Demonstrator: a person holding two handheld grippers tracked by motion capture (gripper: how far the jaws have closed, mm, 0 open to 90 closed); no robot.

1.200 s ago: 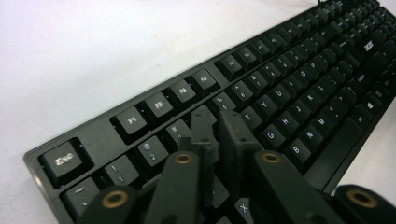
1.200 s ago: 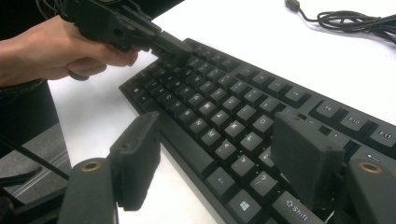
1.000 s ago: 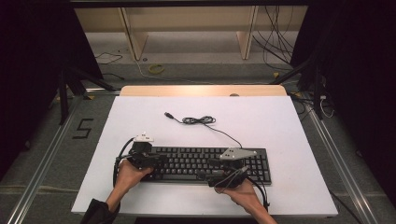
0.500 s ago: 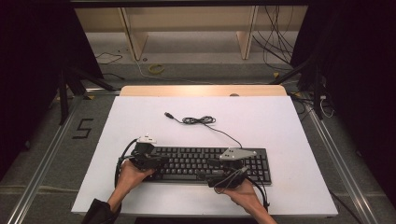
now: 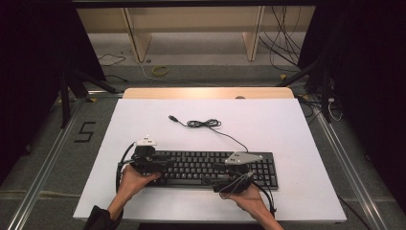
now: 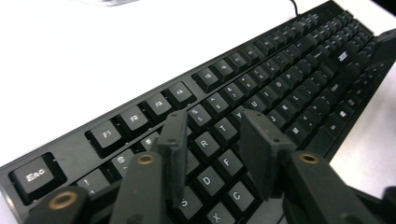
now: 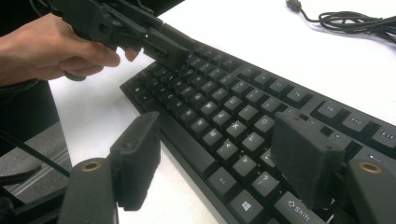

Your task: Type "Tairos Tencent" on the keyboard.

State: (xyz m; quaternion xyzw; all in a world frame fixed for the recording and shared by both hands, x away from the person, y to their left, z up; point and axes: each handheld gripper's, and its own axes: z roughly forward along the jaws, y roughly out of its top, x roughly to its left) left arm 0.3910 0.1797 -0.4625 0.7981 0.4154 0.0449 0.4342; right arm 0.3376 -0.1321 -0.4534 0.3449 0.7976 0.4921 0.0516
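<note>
Keyboard (image 5: pixel 210 168) lay flat near the front edge of the white bench (image 5: pixel 297 143), its long side running across, with both claws over it. The left claw (image 6: pixel 217 140) hovered above the keyboard's letter block near its left end; its jaws had just been opening and stood partly apart with nothing between them, the pads over the keys and, as far as the left gripper view showed, not pressing on them. The right claw (image 7: pixel 224 161) stood wide open astride the keyboard's front edge toward its right half, one jaw out over the bare bench in front of it and the other above the bottom key rows, neither pad squeezing anything. The keyboard's cable (image 5: pixel 206 123) ran from its back edge to a loose coil behind it, ending in a plug (image 5: pixel 172 117). The main risk was probably the left jaws coming down on key tops: closing there could catch a keycap and pry it off rather than take hold of the case. If only the right claw pinched the thin front edge and lifted, the long board would likely tilt and slip out. Sliding the keyboard toward the person could push it off the front of the bench, and the trailing coil might snag or drag.
</note>
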